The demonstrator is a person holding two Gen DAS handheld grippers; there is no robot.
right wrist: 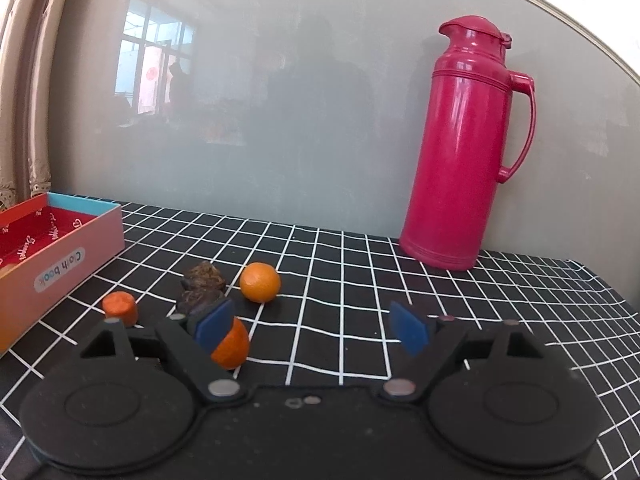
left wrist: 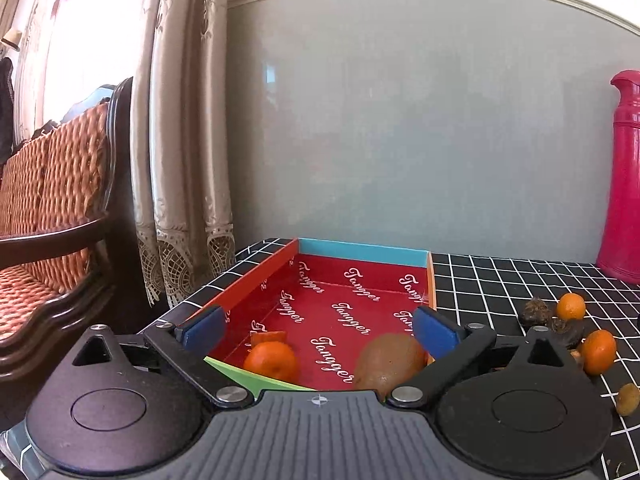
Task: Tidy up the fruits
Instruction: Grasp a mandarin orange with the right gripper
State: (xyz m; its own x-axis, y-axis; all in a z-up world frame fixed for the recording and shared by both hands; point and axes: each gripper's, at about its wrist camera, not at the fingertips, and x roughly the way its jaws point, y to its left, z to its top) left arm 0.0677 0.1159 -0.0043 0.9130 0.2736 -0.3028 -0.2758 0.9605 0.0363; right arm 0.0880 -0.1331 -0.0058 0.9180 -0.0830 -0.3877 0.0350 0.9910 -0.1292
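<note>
Red thermos (right wrist: 464, 152) at wall; dark lumps (right wrist: 202, 284) crowd loose mandarins (right wrist: 260, 282)

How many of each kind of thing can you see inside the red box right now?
Inside the red cardboard box, as far as the left wrist view shows:
round orange tangerine: 1
brown fuzzy kiwi-like fruit: 1
orange cut chunk, maybe carrot: 1
Total: 3
</note>
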